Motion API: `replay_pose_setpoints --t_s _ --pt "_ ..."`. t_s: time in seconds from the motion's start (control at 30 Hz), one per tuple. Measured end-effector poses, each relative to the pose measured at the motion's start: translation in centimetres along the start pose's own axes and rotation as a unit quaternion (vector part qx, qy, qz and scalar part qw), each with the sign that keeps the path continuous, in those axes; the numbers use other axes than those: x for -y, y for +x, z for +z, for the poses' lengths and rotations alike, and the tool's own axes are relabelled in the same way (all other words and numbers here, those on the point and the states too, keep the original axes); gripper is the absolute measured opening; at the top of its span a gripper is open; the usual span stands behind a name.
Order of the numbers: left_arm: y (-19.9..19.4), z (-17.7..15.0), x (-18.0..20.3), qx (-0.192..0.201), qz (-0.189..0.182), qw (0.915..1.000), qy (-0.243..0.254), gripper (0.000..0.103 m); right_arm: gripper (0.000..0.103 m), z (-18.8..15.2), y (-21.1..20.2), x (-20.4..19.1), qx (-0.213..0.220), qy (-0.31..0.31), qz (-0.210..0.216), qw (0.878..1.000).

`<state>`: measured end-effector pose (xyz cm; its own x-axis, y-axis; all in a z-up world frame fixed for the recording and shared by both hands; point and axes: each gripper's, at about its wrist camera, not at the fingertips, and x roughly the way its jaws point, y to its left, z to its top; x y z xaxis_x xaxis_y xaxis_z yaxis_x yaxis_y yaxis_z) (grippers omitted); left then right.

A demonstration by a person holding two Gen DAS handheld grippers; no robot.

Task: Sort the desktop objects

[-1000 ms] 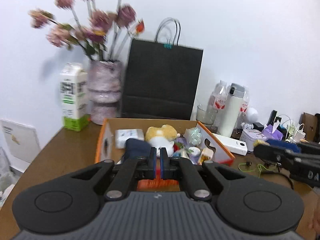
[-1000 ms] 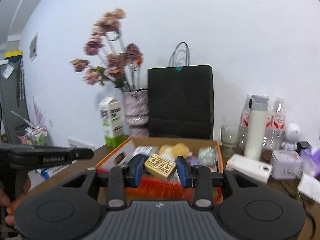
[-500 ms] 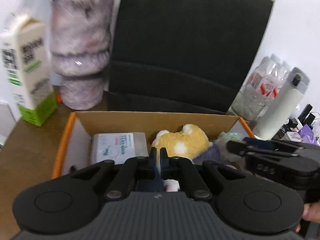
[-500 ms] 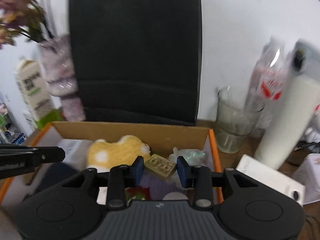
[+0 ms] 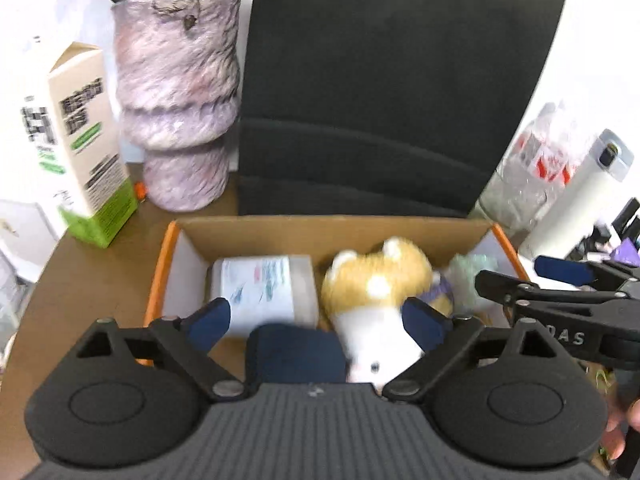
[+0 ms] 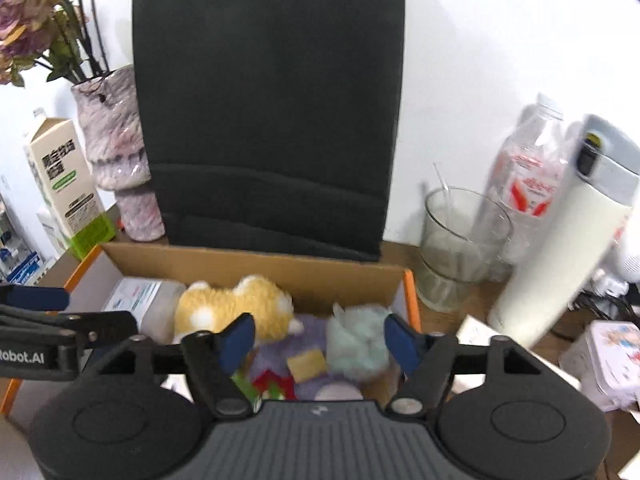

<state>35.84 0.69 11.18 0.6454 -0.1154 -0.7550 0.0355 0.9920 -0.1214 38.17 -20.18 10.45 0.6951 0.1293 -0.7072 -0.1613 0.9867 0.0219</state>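
Both grippers hang over the cardboard box (image 5: 328,232), and their fingers have just been opening. The left gripper (image 5: 318,320) stands wide with a dark blue bundle (image 5: 294,354) lying loose below it; the right gripper (image 6: 318,338) is spread above a small tan block (image 6: 307,365) resting among the soft toys (image 6: 232,308). Both drops look done. Bottles (image 6: 528,176), a glass (image 6: 456,248) and a tin (image 6: 604,364) remain on the surface (image 5: 92,276), perhaps yet to sort.

We see a brown wooden table (image 5: 92,280) carrying an orange-edged cardboard box (image 5: 328,232), a carton (image 5: 80,144) beside a furry vase (image 5: 180,96), a black bag (image 6: 268,120) behind, plus a glass (image 6: 460,248), bottle (image 6: 524,176) and white flask (image 6: 568,240).
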Motion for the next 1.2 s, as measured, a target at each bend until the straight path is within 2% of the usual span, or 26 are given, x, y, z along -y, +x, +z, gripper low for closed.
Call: replay_pose_setpoints --t_s 0.07,0.23,0.3,0.43,0.57,0.7,0.83,1.07,1.2 --pt "-1.6 -0.9 0.2 0.011 0.005 0.9999 0.000 0.103 0.074 -0.9 -1.2 0.3 -0.006 0.008 0.005 1.000" --pt "-5.5 -4.9 0.5 0.028 0.045 0.9984 -0.020 0.103 0.074 -4.3 -5.1 0.8 0.001 0.024 0.012 1.000" --pt "-7.7 -6.7 0.6 0.049 0.054 0.9969 -0.029 0.103 0.074 -5.8 -7.3 0.6 0.019 0.022 0.011 1.000" --pt "-12.0 -10.1 0.7 0.081 0.007 0.9953 -0.052 0.103 0.075 -9.6 -11.5 0.1 0.058 0.007 0.025 0.998" --pt "-15.7 -14.3 2.0 0.121 0.007 0.9916 -0.043 0.103 0.075 -13.7 -15.3 -0.4 0.087 0.020 0.044 0.995" --pt "-17.5 -18.6 2.9 0.138 -0.022 0.9897 -0.032 0.103 0.079 -17.7 -18.5 -1.6 0.109 0.023 0.064 0.992" --pt "-19.0 -22.9 3.6 0.159 -0.017 0.9871 -0.004 0.103 0.080 -21.1 -20.5 -3.2 0.123 0.017 0.073 0.990" --pt "-20.7 -28.2 2.5 0.183 -0.013 0.9830 0.007 0.103 0.080 -26.7 -22.4 -4.8 0.126 0.023 0.087 0.988" --pt "-20.7 -30.8 2.0 0.178 -0.011 0.9838 0.020 0.103 0.081 -29.8 -23.2 -5.8 0.123 0.016 0.076 0.989"
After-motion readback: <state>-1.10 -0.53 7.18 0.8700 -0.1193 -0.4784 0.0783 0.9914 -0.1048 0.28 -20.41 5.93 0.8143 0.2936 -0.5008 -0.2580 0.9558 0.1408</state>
